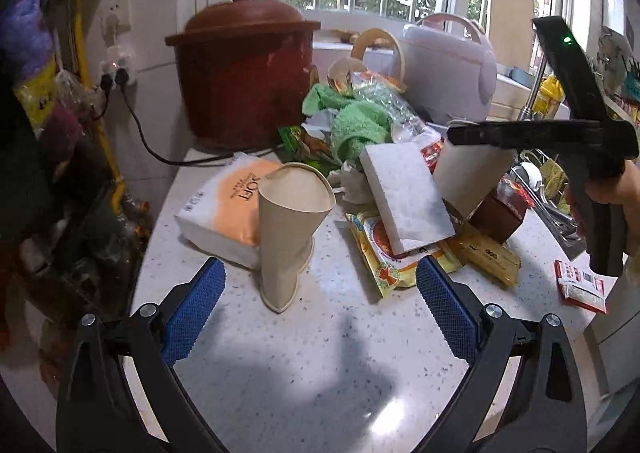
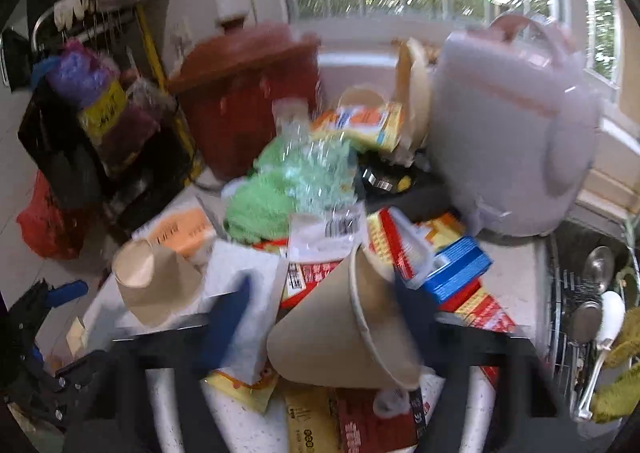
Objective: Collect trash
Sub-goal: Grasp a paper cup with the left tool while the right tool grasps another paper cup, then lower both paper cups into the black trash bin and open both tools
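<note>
Cups first: our right gripper [image 2: 320, 309] clamps a tan paper cup [image 2: 344, 329] above the littered countertop [image 1: 320, 353]; our left gripper [image 1: 320, 301] gapes empty near a crushed cup [image 1: 286, 229] standing there.

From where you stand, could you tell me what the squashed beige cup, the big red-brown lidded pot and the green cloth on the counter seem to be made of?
Squashed beige cup: thin matte paper, judging by its creased wall and rolled rim. Big red-brown lidded pot: probably glazed ceramic or clay, since it shows a dull sheen and a thick rim. Green cloth: soft fuzzy fabric, likely terry or microfibre, going by its nubby folds.
</note>
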Demonstrator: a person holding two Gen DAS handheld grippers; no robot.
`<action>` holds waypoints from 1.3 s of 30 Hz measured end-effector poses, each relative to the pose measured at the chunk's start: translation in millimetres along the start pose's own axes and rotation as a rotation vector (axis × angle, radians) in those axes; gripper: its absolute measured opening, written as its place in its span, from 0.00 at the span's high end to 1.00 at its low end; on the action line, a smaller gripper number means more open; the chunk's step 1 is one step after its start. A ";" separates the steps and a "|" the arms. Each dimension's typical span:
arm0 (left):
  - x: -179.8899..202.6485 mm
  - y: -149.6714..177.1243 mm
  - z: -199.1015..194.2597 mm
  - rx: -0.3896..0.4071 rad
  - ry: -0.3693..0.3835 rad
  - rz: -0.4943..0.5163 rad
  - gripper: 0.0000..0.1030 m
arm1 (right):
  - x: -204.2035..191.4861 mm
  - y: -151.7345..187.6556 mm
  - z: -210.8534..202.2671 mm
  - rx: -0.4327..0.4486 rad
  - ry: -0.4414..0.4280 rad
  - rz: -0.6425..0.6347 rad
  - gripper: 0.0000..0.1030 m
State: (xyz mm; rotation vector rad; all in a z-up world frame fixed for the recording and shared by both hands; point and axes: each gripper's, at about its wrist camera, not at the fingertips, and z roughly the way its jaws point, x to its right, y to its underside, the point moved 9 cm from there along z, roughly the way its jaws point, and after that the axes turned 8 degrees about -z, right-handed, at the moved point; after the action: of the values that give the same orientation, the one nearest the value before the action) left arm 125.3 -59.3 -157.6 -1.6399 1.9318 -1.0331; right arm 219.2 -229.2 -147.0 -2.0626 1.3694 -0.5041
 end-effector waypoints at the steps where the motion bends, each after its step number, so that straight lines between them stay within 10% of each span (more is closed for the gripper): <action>1: -0.2 0.2 2.2 -0.001 -0.004 0.001 0.09 | -2.2 4.8 8.1 -0.041 -0.001 -0.016 0.81; 11: 7.2 -18.2 33.7 0.051 -0.011 0.055 0.10 | -21.4 10.3 -5.1 -0.006 -0.037 -0.017 0.94; 13: 6.9 -21.8 41.4 0.049 -0.027 0.058 0.26 | -20.3 11.7 -10.7 0.013 -0.040 0.002 0.94; 14: 7.1 -23.0 44.9 0.045 -0.031 0.061 0.51 | -19.9 10.8 -10.7 0.017 -0.044 0.010 0.94; 29: 13.0 -33.1 -4.4 0.105 0.015 0.062 0.51 | -30.4 12.6 -76.1 0.129 -0.067 0.080 0.94; 39: 24.6 42.6 -99.4 0.033 0.108 0.057 0.51 | -79.1 85.3 -148.5 0.078 -0.120 0.078 0.94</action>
State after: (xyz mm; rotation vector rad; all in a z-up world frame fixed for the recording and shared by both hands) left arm 20.5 -54.1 -121.4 -1.5308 2.0072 -1.1451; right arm 38.9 -221.4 -92.1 -1.9366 1.3325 -0.3882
